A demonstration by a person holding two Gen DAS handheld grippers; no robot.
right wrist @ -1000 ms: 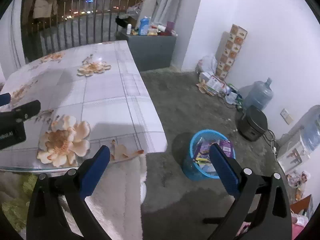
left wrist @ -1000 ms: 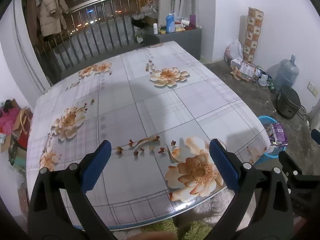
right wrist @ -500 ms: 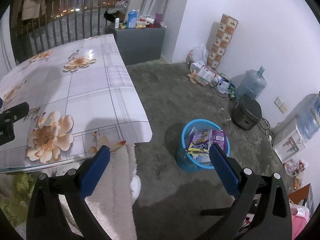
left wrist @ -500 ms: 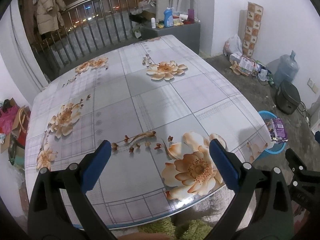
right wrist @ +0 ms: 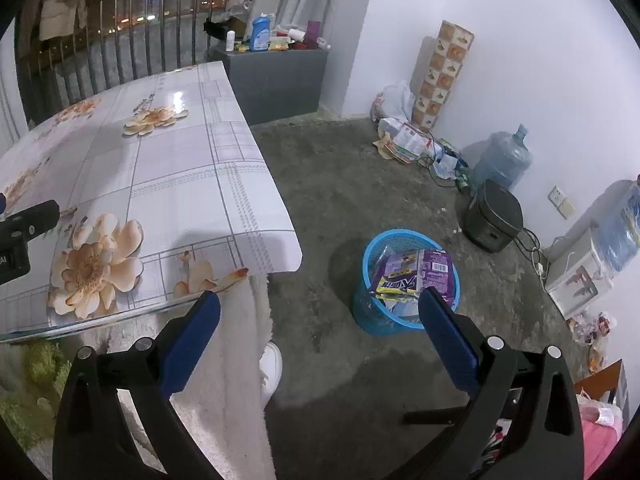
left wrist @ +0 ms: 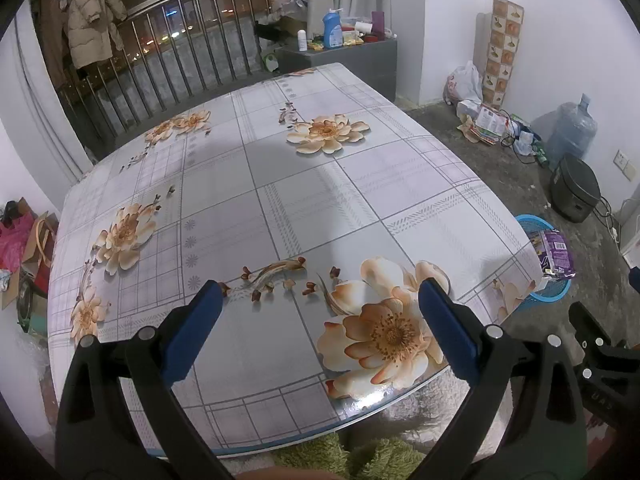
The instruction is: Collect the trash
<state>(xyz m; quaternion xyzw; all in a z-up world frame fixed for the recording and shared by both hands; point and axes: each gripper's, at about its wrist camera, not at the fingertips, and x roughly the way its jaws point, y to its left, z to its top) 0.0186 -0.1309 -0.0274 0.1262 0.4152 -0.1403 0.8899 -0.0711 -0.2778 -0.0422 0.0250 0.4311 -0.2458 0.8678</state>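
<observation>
Wrappers (right wrist: 414, 274) fill the blue basket (right wrist: 370, 314) standing on the concrete floor (right wrist: 360, 184) just off the corner of the bench (right wrist: 180, 176). Over the flowered bench top, the left claw (left wrist: 320, 300) hangs with its blue fingers spread wide and nothing between them. Above the floor near the basket, the right claw (right wrist: 320, 308) is likewise spread and empty.

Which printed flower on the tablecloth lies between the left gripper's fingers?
The large flower at the near edge, beside the right blue pad; the other flowers lie farther up the cloth.
</observation>
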